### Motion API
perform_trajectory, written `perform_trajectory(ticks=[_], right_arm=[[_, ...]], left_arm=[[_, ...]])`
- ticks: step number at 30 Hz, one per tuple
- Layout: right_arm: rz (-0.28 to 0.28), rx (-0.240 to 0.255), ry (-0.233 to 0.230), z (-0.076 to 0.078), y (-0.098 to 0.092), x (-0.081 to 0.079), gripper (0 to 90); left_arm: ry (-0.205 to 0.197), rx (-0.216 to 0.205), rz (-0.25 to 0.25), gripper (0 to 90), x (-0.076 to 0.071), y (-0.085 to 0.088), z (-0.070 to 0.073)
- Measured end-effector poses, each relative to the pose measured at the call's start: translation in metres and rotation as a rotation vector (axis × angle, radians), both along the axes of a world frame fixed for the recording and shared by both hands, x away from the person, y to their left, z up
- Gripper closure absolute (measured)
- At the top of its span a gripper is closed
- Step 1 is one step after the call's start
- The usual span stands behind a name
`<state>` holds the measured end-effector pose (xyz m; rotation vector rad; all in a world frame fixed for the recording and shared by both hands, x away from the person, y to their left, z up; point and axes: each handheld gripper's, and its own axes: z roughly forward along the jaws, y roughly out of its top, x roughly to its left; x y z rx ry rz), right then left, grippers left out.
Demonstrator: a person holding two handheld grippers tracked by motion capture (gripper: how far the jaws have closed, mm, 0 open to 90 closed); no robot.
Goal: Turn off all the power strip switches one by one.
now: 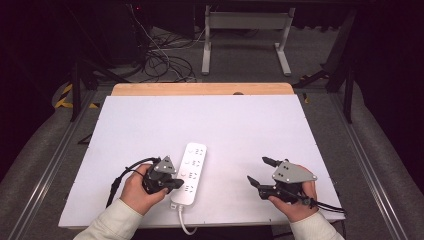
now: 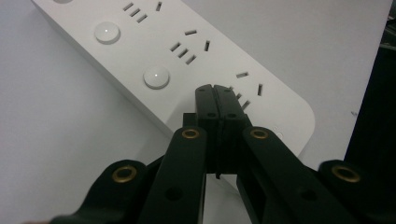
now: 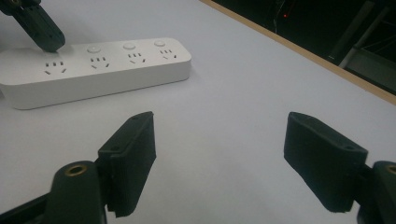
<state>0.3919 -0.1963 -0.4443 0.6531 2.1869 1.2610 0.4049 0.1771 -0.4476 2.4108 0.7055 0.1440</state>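
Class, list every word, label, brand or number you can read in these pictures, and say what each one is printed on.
None can be read.
The power strip bears only socket slots and round buttons, no print.
The left gripper, the right gripper and the table carry no lettering.

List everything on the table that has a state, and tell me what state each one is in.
power strip: flat on the table, sockets up, nothing plugged in, cord running off the near edge
left gripper: jaws shut together, tips over the near end of the strip, at the button nearest the cord
right gripper: jaws wide open, nothing between them, off to the strip's right
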Motion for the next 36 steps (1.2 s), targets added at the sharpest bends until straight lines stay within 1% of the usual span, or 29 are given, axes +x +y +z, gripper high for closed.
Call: perform_trajectory(ticks=[5, 16, 19, 20, 23, 30, 33, 36], right_arm=[[0.0, 0.001, 0.001, 0.0001, -0.0001, -0.0001, 25.7], [-0.002, -0.004, 0.005, -0.0008, 0.0001, 0.0003, 25.6], [-0.002, -0.004, 0.006, -0.0008, 0.0, 0.0004, 25.6], [-0.002, -0.004, 0.006, -0.0009, 0.0, 0.0004, 25.6], [-0.002, -0.005, 0.006, -0.0011, 0.0, 0.0006, 25.6], [-0.001, -0.007, 0.008, -0.0015, 0.0003, 0.0004, 25.5], [-0.001, -0.007, 0.008, -0.0015, 0.0002, 0.0005, 25.4], [0.0, -0.006, 0.008, -0.0013, 0.0001, 0.0006, 25.4]], left_arm=[[0.001, 0.014, -0.003, 90.0, -0.0001, -0.0001, -0.0006], [-0.004, 0.014, 0.005, 90.0, -0.0007, -0.0011, -0.0011], [-0.012, 0.021, 0.008, 90.0, -0.0015, -0.0019, -0.0011], [-0.025, 0.027, 0.005, 90.0, -0.0022, -0.0034, -0.0012], [-0.038, 0.044, 0.01, 90.0, -0.0037, -0.0052, -0.0007], [-0.039, 0.05, 0.018, 90.0, -0.0046, -0.0064, -0.0006], [-0.049, 0.056, 0.014, 90.0, -0.0054, -0.0068, -0.0007], [-0.041, 0.047, 0.016, 90.0, -0.0046, -0.006, -0.0011]])
